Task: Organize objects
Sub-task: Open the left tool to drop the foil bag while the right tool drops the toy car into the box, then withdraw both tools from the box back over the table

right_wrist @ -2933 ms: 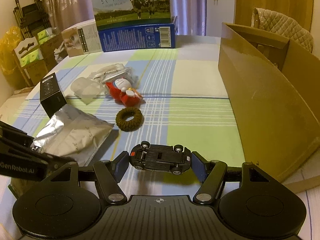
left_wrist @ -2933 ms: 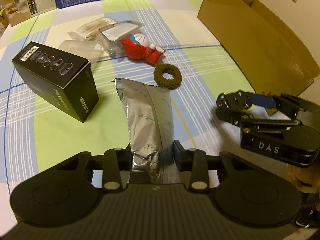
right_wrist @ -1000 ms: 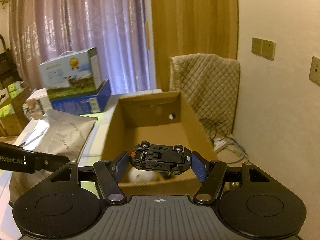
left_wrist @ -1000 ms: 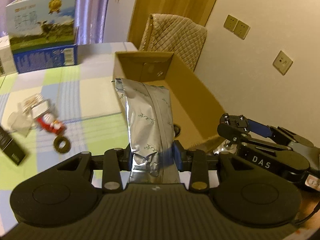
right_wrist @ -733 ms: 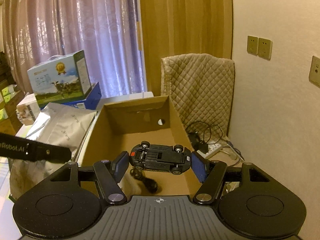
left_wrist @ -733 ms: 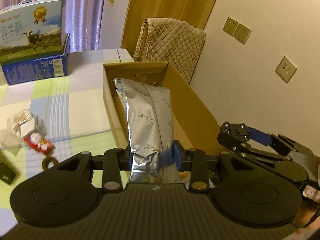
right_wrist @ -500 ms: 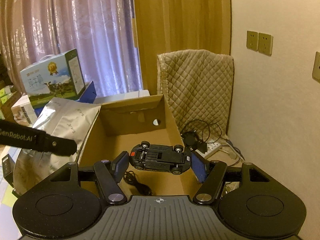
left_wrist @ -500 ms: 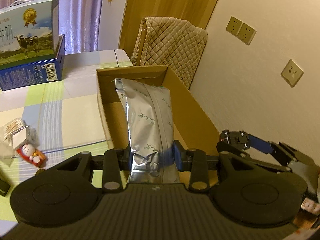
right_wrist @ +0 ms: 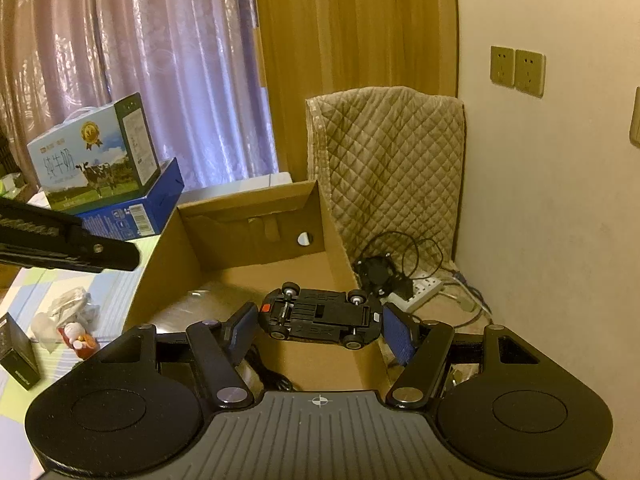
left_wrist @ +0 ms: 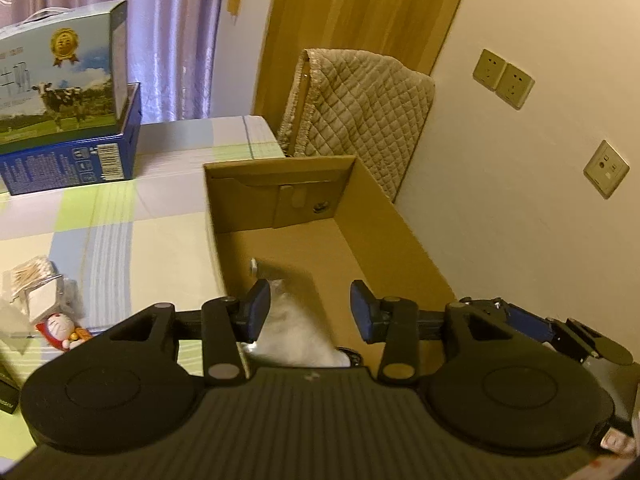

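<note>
My left gripper (left_wrist: 310,312) hangs open over the near end of the open cardboard box (left_wrist: 384,232), with nothing between its blue pads. The silver foil pouch (left_wrist: 292,328) shows blurred just below it, inside the box; in the right wrist view the foil pouch (right_wrist: 192,304) lies on the floor of the box (right_wrist: 256,220). My right gripper (right_wrist: 320,326) is shut on a black toy car (right_wrist: 320,314), held underside up above the box's near right part. The right gripper (left_wrist: 540,328) sits just right of the left one.
Stacked milk cartons (left_wrist: 60,92) stand at the table's far side. A red Doraemon figure (left_wrist: 60,330), a cotton-swab pack (left_wrist: 36,280) and a black box (right_wrist: 16,348) lie left of the cardboard box. A quilted chair back (right_wrist: 392,168) and a power strip with cables (right_wrist: 420,288) are beyond it.
My left gripper has opened and let go of the foil pouch, which dropped into the box. The right gripper still carries the toy car and has moved closer over the box.
</note>
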`<state>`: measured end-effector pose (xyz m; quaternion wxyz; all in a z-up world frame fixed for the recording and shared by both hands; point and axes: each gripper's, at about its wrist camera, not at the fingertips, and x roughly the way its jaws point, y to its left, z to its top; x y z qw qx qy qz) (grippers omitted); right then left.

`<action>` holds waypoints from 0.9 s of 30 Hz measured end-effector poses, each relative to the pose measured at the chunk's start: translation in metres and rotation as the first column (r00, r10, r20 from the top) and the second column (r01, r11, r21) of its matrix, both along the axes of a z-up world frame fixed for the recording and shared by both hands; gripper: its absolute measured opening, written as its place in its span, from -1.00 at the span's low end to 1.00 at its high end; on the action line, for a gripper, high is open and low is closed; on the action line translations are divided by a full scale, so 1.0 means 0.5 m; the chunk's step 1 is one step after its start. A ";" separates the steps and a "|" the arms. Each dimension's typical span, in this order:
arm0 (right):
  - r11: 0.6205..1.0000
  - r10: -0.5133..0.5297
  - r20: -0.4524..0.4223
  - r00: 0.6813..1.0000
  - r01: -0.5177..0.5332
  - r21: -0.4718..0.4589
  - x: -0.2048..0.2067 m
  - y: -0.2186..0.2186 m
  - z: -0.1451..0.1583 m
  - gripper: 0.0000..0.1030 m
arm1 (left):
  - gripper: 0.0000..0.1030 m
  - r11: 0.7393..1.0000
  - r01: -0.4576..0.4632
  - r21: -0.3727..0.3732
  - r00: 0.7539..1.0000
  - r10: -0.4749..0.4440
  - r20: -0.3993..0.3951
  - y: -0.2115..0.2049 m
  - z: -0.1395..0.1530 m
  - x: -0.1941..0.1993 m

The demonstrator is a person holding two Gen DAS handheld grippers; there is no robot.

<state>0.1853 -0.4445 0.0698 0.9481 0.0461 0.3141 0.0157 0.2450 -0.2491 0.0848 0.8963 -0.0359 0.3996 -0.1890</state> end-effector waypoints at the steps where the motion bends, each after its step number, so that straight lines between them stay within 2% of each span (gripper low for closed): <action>1: 1.000 0.001 -0.001 1.000 0.000 0.004 0.000 0.000 0.000 0.24 | -0.26 1.000 0.000 0.002 1.000 0.000 0.002 0.004 0.001 -0.003; 7: 0.999 0.022 -0.005 1.000 -0.021 0.047 0.010 0.008 0.005 0.24 | -0.16 1.000 -0.030 0.003 0.999 0.030 0.019 0.041 0.011 -0.024; 10: 0.991 0.056 0.005 0.998 -0.056 0.124 0.020 0.006 0.005 0.25 | -0.12 0.999 -0.043 0.003 0.999 0.043 0.021 0.058 0.012 -0.031; 12: 0.988 0.041 0.007 0.999 -0.042 0.147 0.024 0.002 0.007 0.36 | -0.09 0.999 -0.051 0.008 0.998 0.051 0.022 0.070 0.012 -0.037; 15: 0.988 0.025 0.018 1.000 -0.027 0.150 0.018 0.000 0.014 0.42 | -0.02 0.998 -0.065 0.009 0.998 0.064 0.020 0.091 0.009 -0.048; 23: 0.989 0.003 0.018 1.000 -0.005 0.147 -0.031 0.010 0.032 0.43 | 0.16 0.994 -0.109 0.006 0.994 0.109 0.015 0.160 0.002 -0.095; 27: 0.990 0.012 0.017 1.000 -0.015 0.142 -0.059 0.035 0.047 0.43 | 0.38 0.991 -0.136 0.011 0.991 0.136 0.017 0.199 0.002 -0.133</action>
